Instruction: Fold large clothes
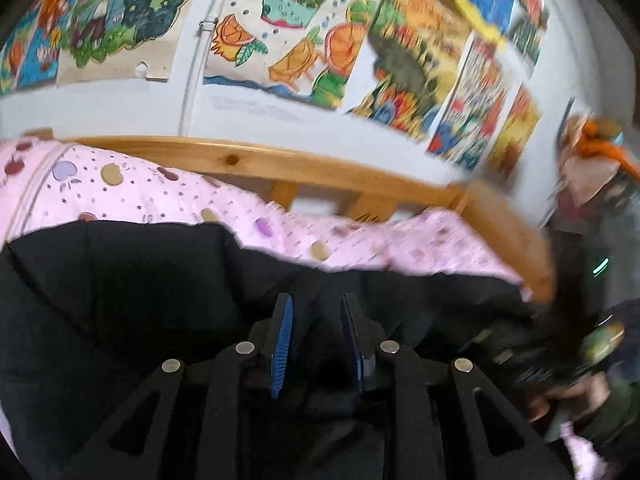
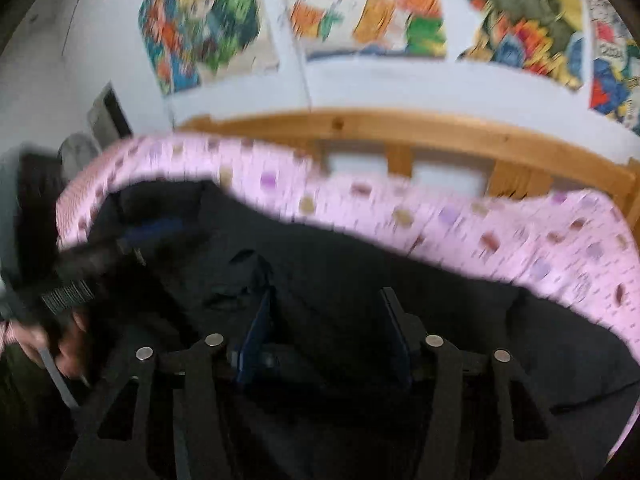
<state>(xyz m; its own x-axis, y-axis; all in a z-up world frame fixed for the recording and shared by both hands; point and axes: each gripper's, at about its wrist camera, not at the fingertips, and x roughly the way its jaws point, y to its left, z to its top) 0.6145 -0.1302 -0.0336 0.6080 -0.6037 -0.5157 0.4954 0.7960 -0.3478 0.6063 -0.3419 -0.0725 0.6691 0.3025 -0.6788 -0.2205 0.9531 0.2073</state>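
Observation:
A large black garment [image 1: 140,272] lies spread over a pink patterned bed sheet [image 1: 120,192]. My left gripper [image 1: 316,312] sits low over it with its blue pads narrowly apart and a ridge of the black cloth caught between them. In the right wrist view the same black garment [image 2: 440,300] fills the middle, and my right gripper [image 2: 326,308] stands above it with jaws wide apart, nothing pinched. The left gripper [image 2: 72,292] also shows blurred at the left edge, held by a hand [image 2: 68,344].
A wooden bed rail [image 1: 240,160] runs along the far side of the mattress, also seen as the wooden bed rail [image 2: 440,128]. Colourful drawings [image 1: 288,32] cover the white wall behind. Cluttered, blurred items [image 1: 592,168] stand at the right.

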